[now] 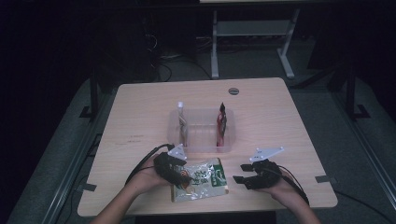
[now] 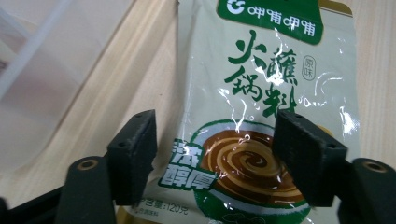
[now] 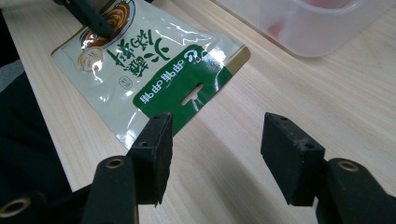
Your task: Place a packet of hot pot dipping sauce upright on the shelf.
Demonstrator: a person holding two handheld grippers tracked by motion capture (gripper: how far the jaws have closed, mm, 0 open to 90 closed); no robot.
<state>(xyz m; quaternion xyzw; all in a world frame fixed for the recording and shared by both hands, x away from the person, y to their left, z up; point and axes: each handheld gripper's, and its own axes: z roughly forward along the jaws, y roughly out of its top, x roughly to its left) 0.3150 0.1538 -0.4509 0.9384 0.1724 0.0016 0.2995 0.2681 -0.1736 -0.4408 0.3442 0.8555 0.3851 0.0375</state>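
Tabletop (image 1: 140, 112): sauce pouch (image 1: 201, 179) flat, header rightward.

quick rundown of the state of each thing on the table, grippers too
sauce packet: sealed, lying flat on the table, printed side up
clear tub: open-topped, two packets upright inside
red packet: upright at the tub's right wall
pale packet: upright at its left wall
left gripper: open over the sauce packet
right gripper: open, nothing between its jaws

Light wooden table (image 1: 140, 116), clear plastic bin (image 1: 201, 140) at its middle, green-and-white sauce pouch (image 1: 201, 179) flat near front edge
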